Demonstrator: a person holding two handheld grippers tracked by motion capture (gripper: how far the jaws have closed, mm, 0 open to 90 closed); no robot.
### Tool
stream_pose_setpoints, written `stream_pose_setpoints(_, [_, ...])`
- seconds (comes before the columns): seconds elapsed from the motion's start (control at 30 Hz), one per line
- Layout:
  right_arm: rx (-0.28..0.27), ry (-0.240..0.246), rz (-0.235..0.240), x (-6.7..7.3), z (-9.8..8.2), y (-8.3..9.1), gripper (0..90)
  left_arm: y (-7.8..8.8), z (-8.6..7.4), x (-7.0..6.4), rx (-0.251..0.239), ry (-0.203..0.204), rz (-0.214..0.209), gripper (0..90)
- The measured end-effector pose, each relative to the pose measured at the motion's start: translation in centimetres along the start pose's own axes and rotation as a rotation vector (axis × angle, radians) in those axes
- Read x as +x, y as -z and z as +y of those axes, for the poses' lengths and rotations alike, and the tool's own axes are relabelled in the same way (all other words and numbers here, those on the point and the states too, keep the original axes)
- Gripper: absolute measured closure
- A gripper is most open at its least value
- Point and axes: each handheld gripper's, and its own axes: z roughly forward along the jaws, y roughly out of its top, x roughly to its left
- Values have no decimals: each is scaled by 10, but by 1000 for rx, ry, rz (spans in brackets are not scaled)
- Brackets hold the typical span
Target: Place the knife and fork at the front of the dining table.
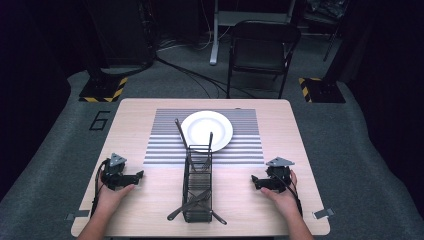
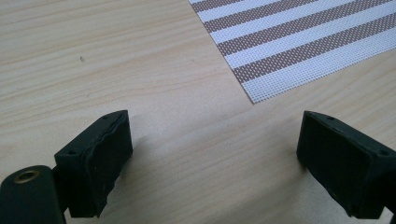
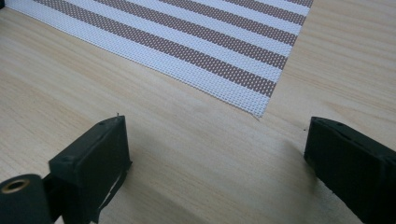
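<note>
A white plate (image 1: 206, 129) sits on a striped placemat (image 1: 165, 145) at the middle of the wooden table (image 1: 135, 112). In front of it lies a black wire cutlery basket (image 1: 198, 180) holding several dark utensils (image 1: 188, 204). My left gripper (image 1: 134, 176) rests low over the table at the front left, open, with bare wood between its jaws. My right gripper (image 1: 256, 181) is at the front right, also open and holding nothing. In the left gripper view the left gripper (image 2: 215, 154) faces the placemat (image 2: 299, 42) corner. In the right gripper view the right gripper (image 3: 217, 158) faces the placemat (image 3: 196, 42) corner too.
A black folding chair (image 1: 262, 47) stands beyond the table's far edge. Cables run across the grey floor, and stand bases with yellow-black tape (image 1: 104, 90) sit at the far left and far right. A number 6 (image 1: 100, 120) is marked left of the table.
</note>
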Motion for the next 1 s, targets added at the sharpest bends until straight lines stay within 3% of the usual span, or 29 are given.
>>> stream_pose_setpoints(0.1, [16, 8, 1, 1, 2, -3, 0, 0, 0, 0, -1, -1, 1, 103])
stream_pose_setpoints(0.87, [17, -1, -14, 4, 2, -3, 2, 2, -1, -4, 6, 0, -3, 105])
stream_pose_setpoints(0.93, [10, -15, -9, 5, 2, -2, 34, 2, -1, -4, 7, 0, -3, 105])
stream_pose_setpoints(1.0, [11, -6, -3, 7, 3, 1, 153, 2, -1, -4, 7, 0, -3, 105])
